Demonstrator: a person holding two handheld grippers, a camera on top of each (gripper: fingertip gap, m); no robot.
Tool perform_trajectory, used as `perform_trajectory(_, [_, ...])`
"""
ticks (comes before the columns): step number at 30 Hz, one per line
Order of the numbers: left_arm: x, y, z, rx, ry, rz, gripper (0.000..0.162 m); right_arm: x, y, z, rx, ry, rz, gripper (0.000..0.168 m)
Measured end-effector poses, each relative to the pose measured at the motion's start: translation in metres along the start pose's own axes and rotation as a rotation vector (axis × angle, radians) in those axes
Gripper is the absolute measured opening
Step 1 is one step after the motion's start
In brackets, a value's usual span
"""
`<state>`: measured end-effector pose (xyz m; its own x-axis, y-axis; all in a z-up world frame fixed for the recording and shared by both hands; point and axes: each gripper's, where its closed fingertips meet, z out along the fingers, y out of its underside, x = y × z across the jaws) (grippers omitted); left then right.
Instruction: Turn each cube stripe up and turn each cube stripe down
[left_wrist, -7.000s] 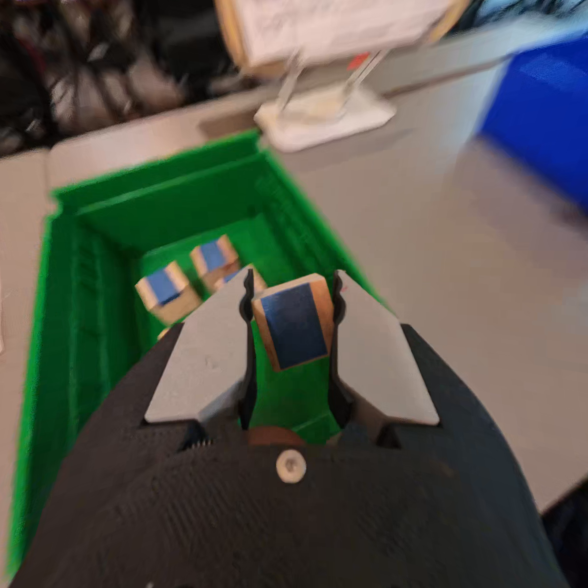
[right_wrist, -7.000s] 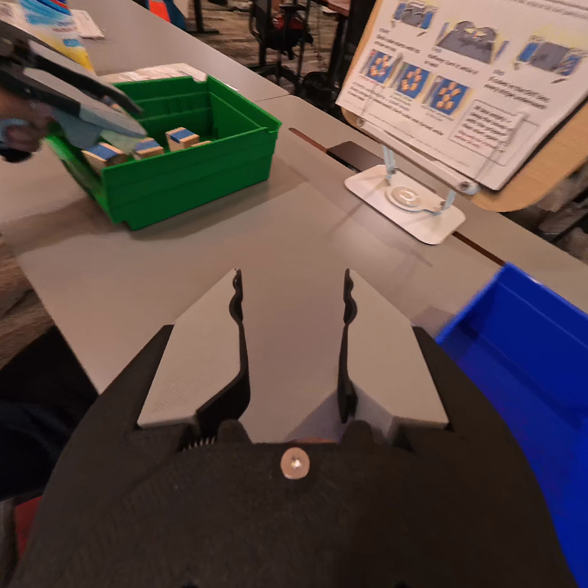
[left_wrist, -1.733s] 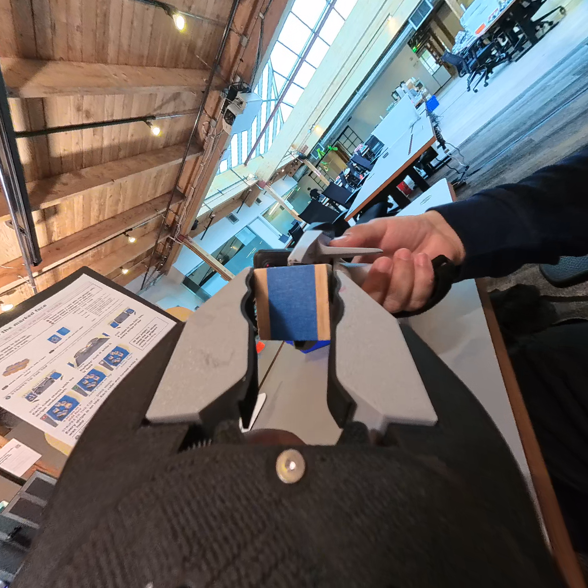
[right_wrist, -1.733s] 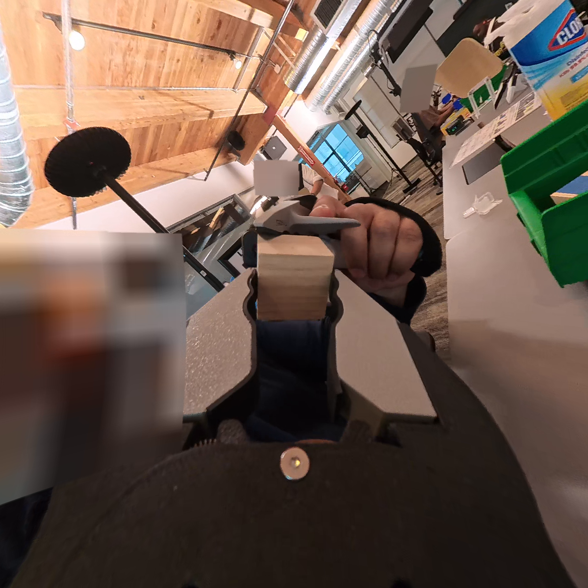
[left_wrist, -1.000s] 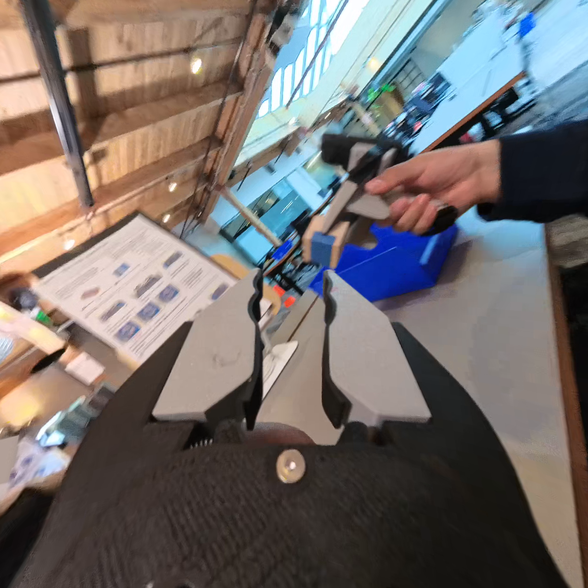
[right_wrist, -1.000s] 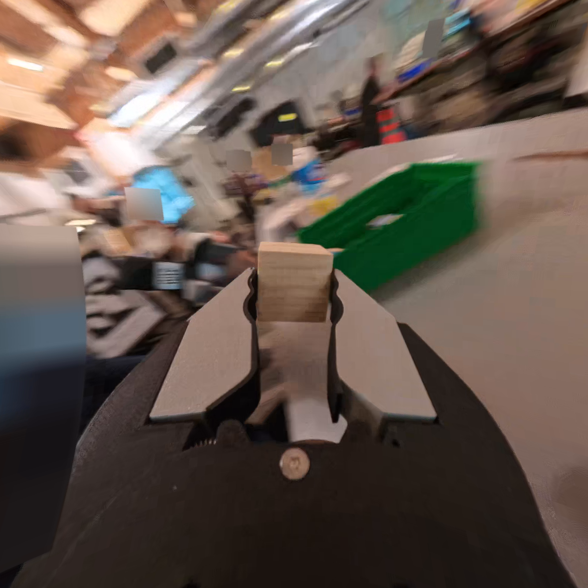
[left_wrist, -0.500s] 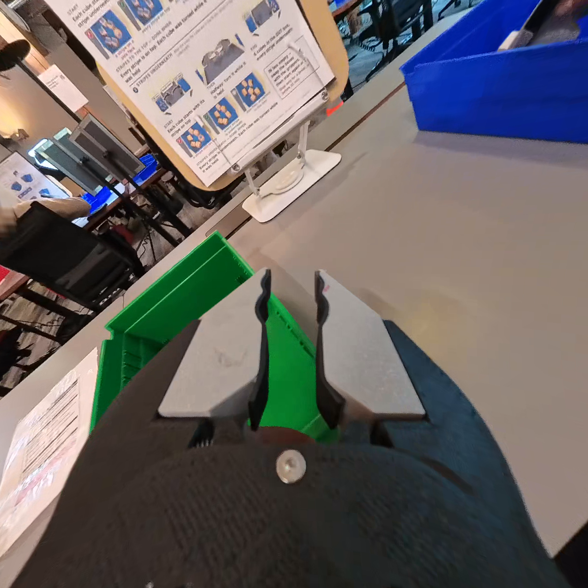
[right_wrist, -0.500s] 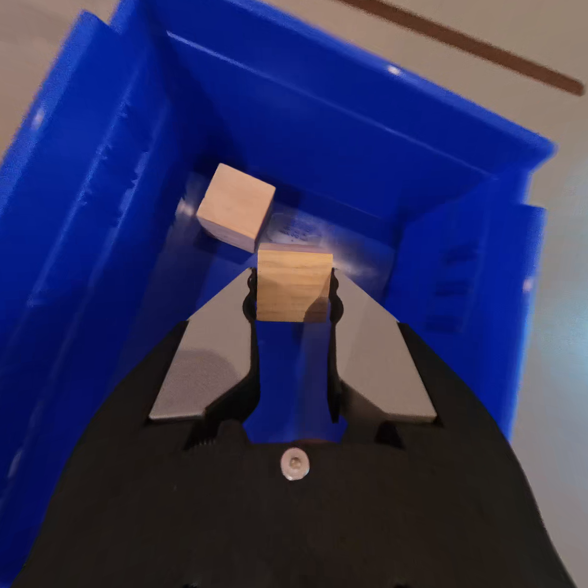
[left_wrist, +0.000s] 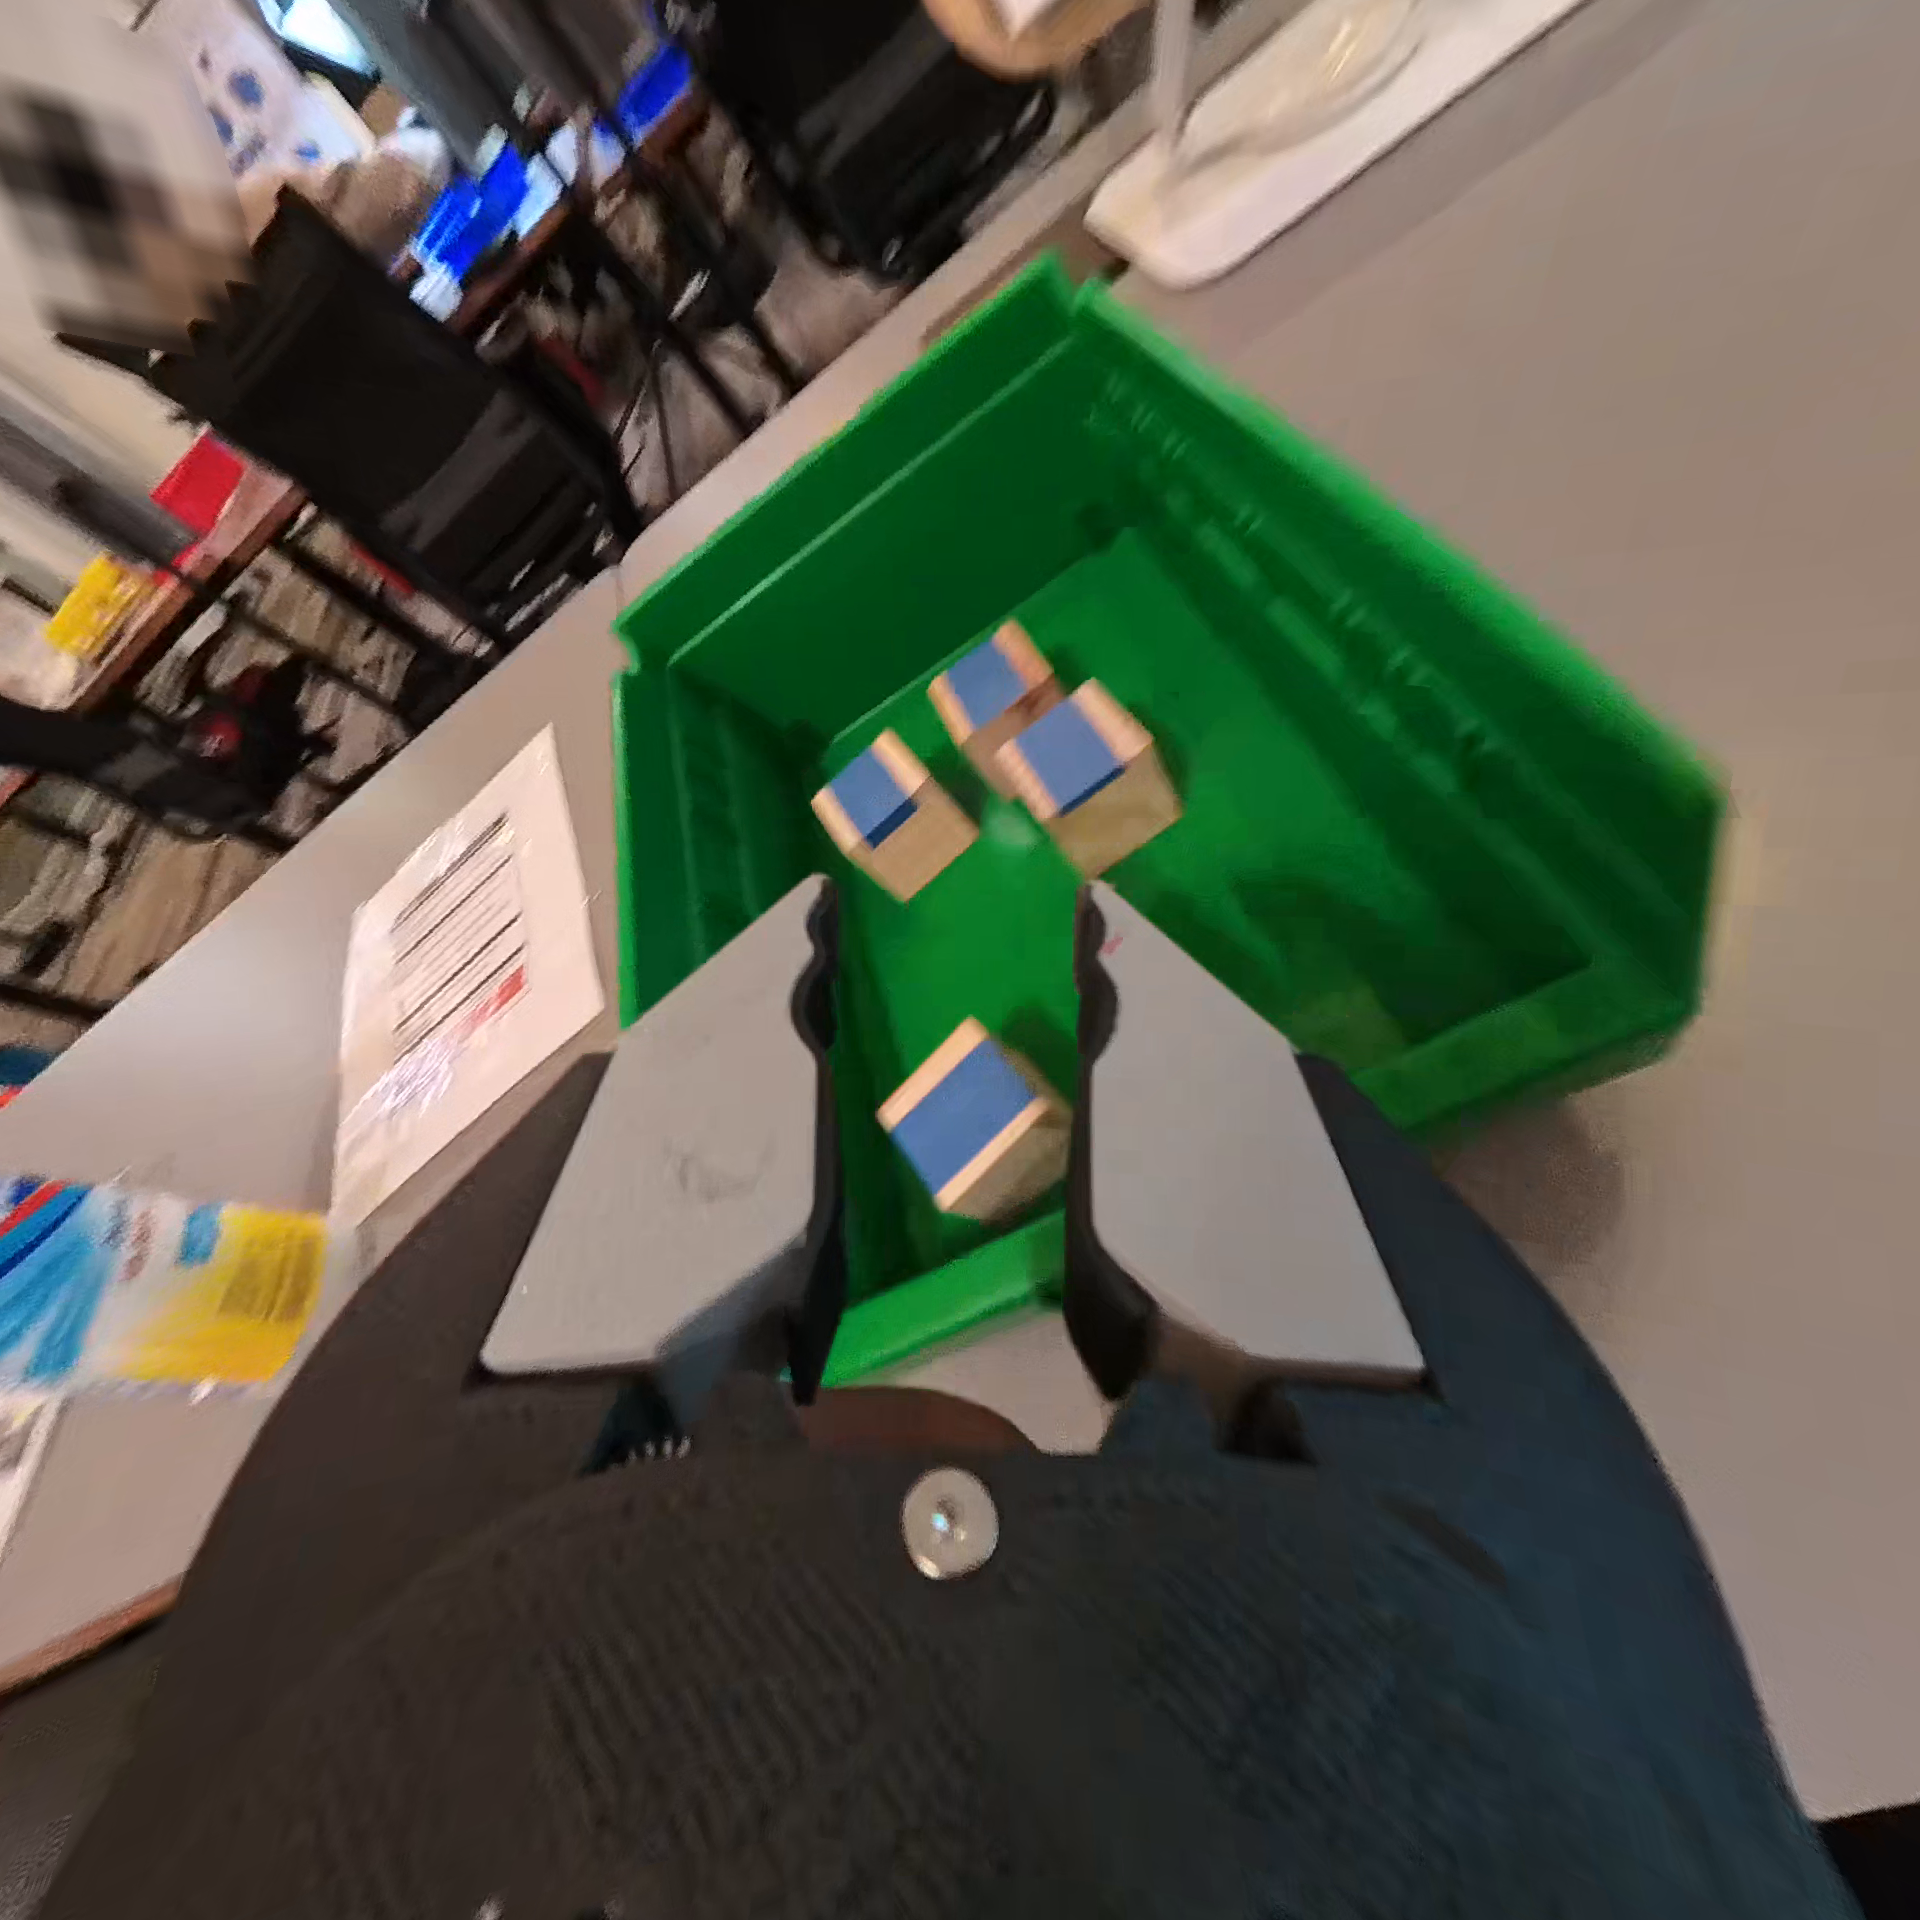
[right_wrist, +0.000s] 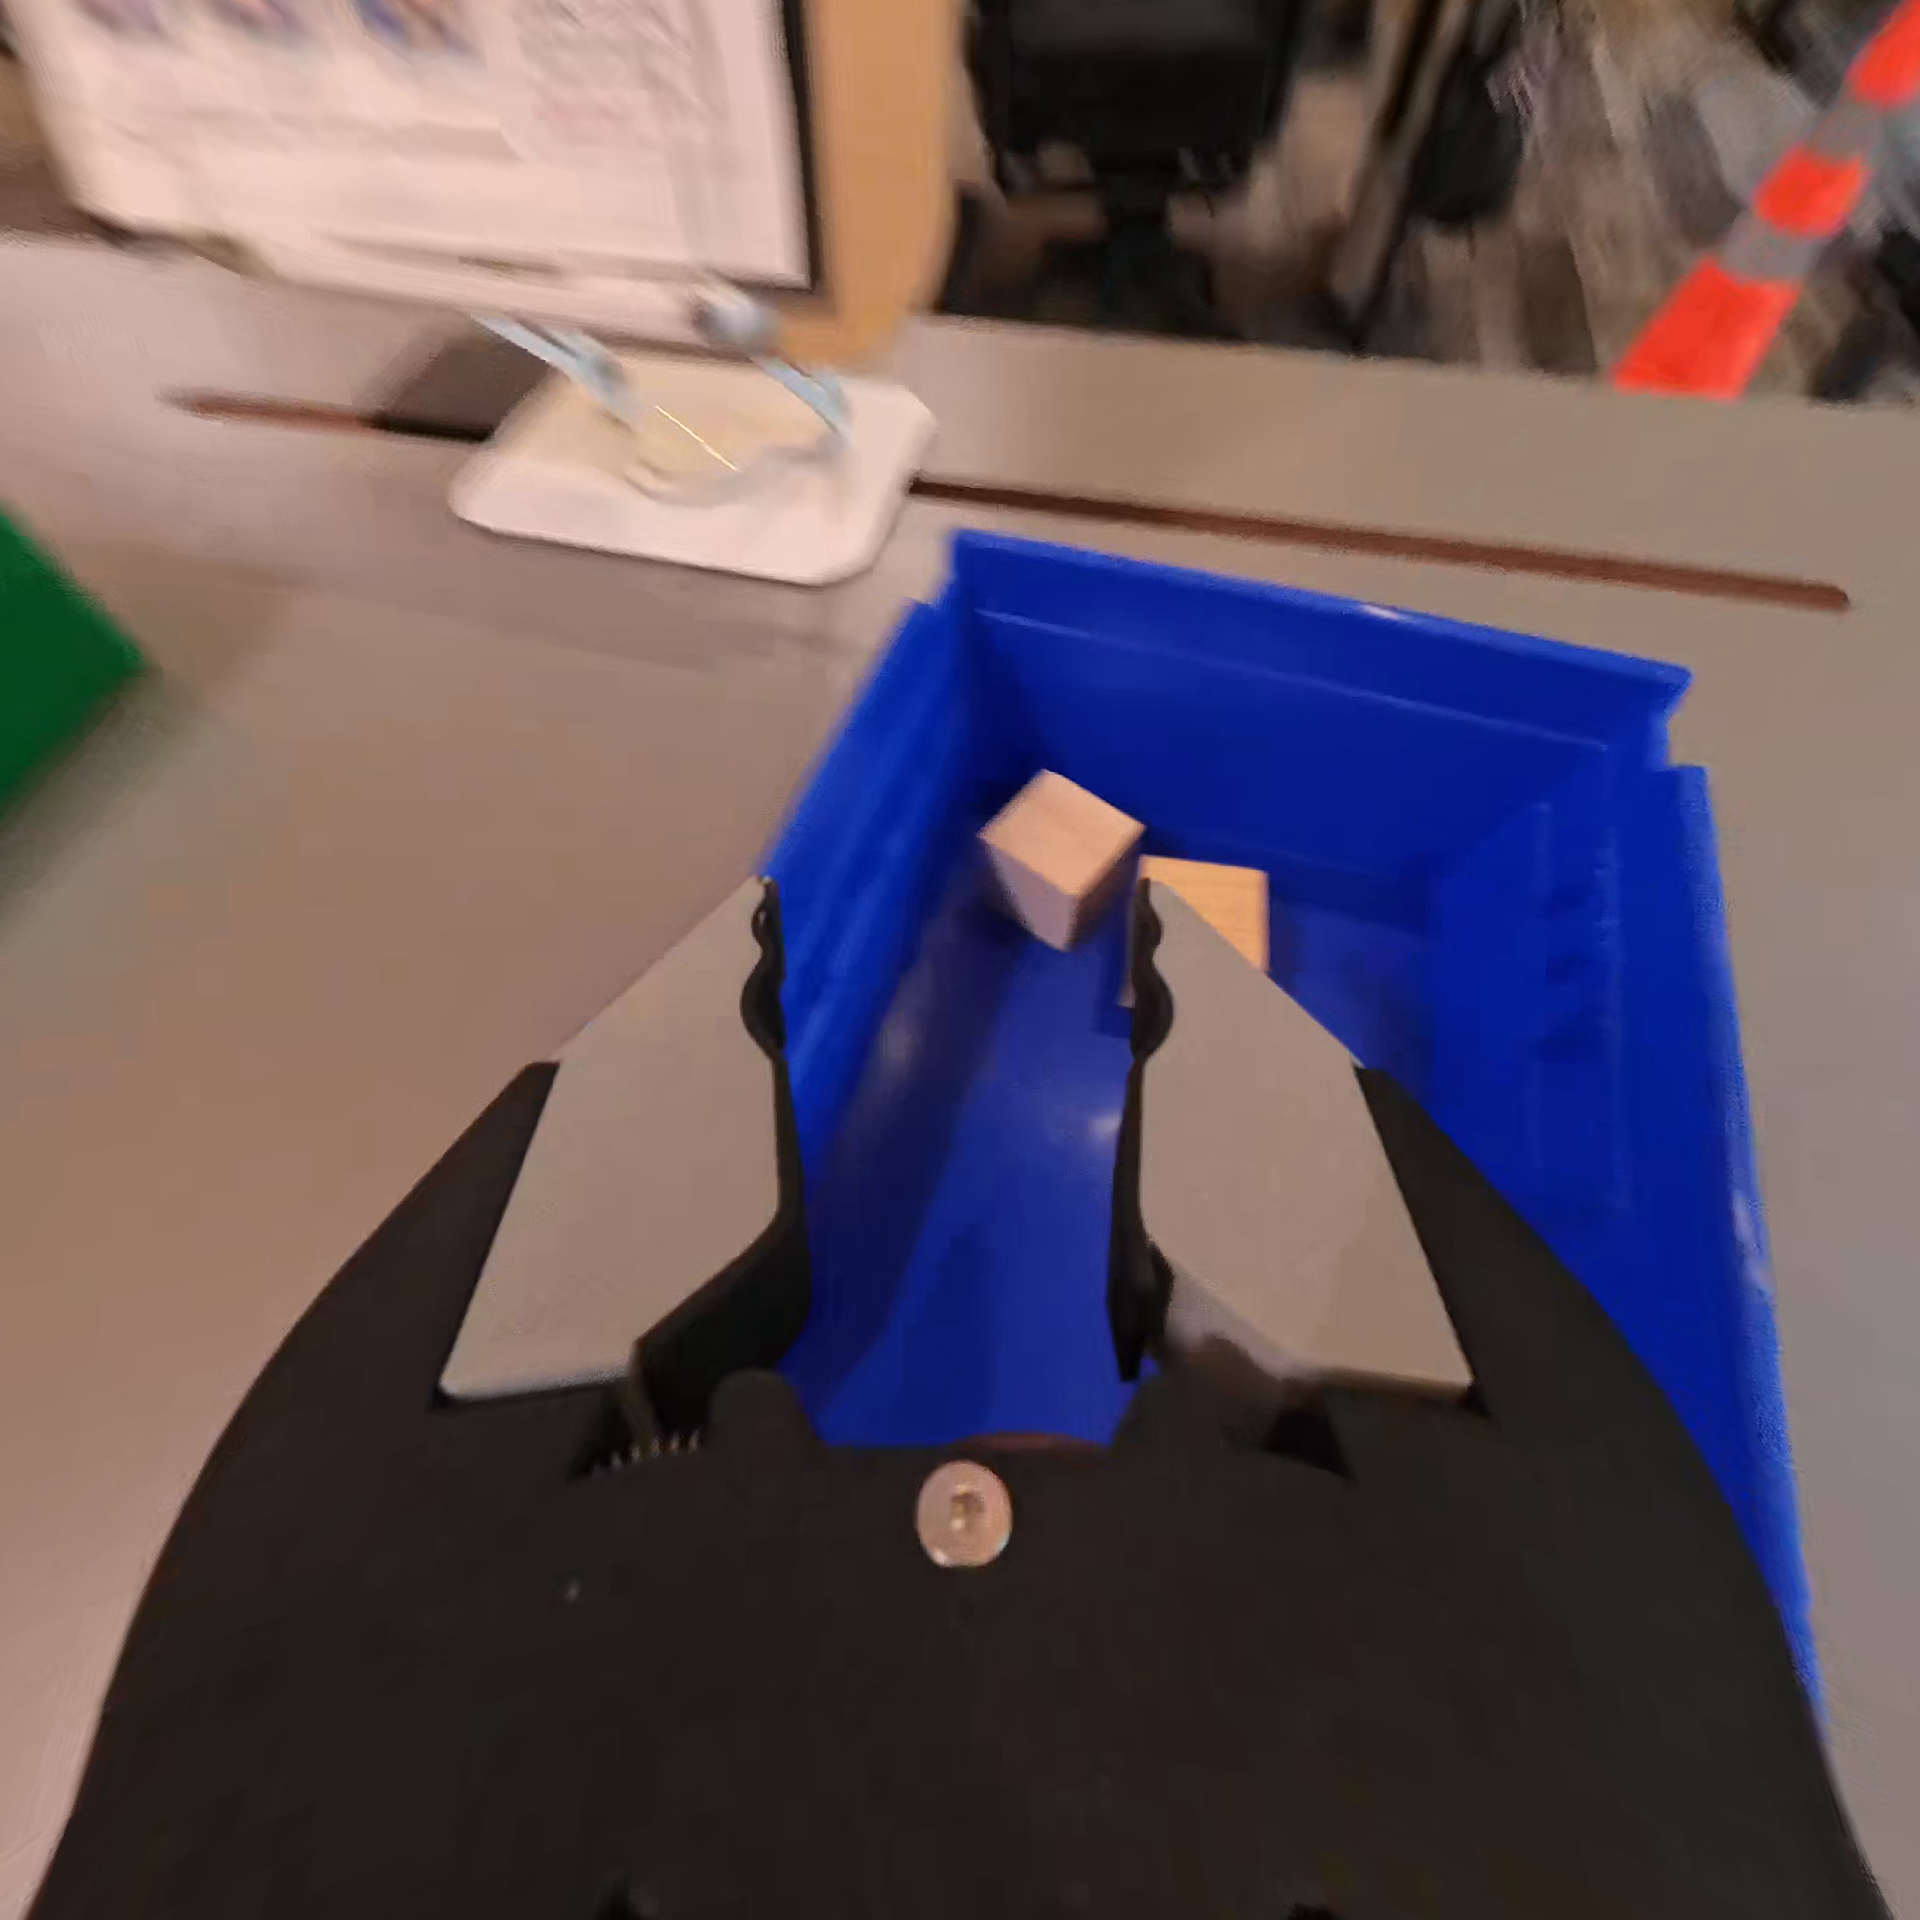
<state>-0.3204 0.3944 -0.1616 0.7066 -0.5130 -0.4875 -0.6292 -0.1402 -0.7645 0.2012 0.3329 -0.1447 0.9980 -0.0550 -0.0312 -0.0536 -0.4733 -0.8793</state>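
Hovering tongs (left_wrist: 948, 914) over green bin (left_wrist: 1455, 727)

Lab / workshop floor, open-plan.
Grey surface (left_wrist: 1558, 468) carries green bin (left_wrist: 1351, 644), blue bin (right_wrist: 1299, 686), an instruction board on white stand (right_wrist: 717, 488); behind the green bin, cluttered benches (left_wrist: 343, 520) and black screens (left_wrist: 374, 416).

Second plain cube (right_wrist: 1226, 914) partly hidden behind right finger (right_wrist: 1247, 1122); green bin (right_wrist: 52, 644) cut by left edge; poster (right_wrist: 416, 125) blurred (content unreadable).
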Motion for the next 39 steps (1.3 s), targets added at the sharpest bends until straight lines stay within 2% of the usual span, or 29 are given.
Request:
perform_trajectory(3, [-0.016, 0.027, 0.005, -0.111, -0.062, 0.017, 0.047, -0.047, -0.021, -0.05, 0.22, -0.186, -0.008, 0.058])
perform_trajectory(5, [-0.015, 0.034, 0.009, -0.131, -0.039, -0.025, 0.048, -0.069, -0.031, -0.079, 0.231, -0.291, -0.014, 0.062])
perform_trajectory(8, [-0.011, 0.036, 0.015, -0.134, 0.002, -0.117, 0.052, -0.074, -0.045, -0.112, 0.368, -0.291, -0.022, 0.056])
perform_trajectory(11, [-0.012, 0.056, 0.021, -0.249, -0.014, -0.123, 0.053, -0.079, -0.05, -0.127, 0.395, -0.327, -0.012, 0.058])
perform_trajectory(14, [-0.013, 0.081, 0.027, -0.369, -0.038, -0.084, 0.065, -0.091, -0.052, -0.131, 0.407, -0.393, -0.003, 0.057])
perform_trajectory(15, [-0.009, 0.081, 0.029, -0.362, -0.009, -0.104, 0.054, -0.095, -0.052, -0.13, 0.403, -0.404, -0.007, 0.058])
perform_trajectory(17, [-0.004, 0.076, 0.033, -0.333, 0.042, -0.15, 0.061, -0.101, -0.051, -0.126, 0.393, -0.413, -0.024, 0.058])
perform_trajectory(22, [-0.004, 0.082, 0.039, -0.407, 0.142, -0.247, 0.058, -0.11, -0.045, -0.114, 0.359, -0.417, -0.07, 0.057])
perform_trajectory(27, [-0.008, 0.096, 0.04, -0.64, 0.207, -0.14, 0.057, -0.108, -0.047, -0.114, 0.359, -0.45, -0.035, 0.057])
perform_trajectory(30, [0.003, 0.108, 0.04, -0.799, 0.298, -0.085, 0.067, -0.107, -0.049, -0.119, 0.375, -0.437, -0.046, 0.056])
perform_trajectory(33, [0.005, 0.112, 0.046, -0.883, 0.318, -0.127, 0.063, -0.106, -0.049, -0.127, 0.389, -0.425, -0.06, 0.056])
perform_trajectory(35, [0.002, 0.112, 0.049, -0.885, 0.31, -0.105, 0.055, -0.105, -0.051, -0.134, 0.405, -0.428, -0.06, 0.056])
perform_trajectory(37, [0.015, 0.101, 0.051, -0.805, 0.368, -0.099, 0.055, -0.103, -0.053, -0.139, 0.419, -0.429, -0.059, 0.055])
perform_trajectory(39, [0.016, 0.09, 0.053, -0.717, 0.344, -0.064, 0.054, -0.101, -0.053, -0.142, 0.426, -0.43, -0.056, 0.055])
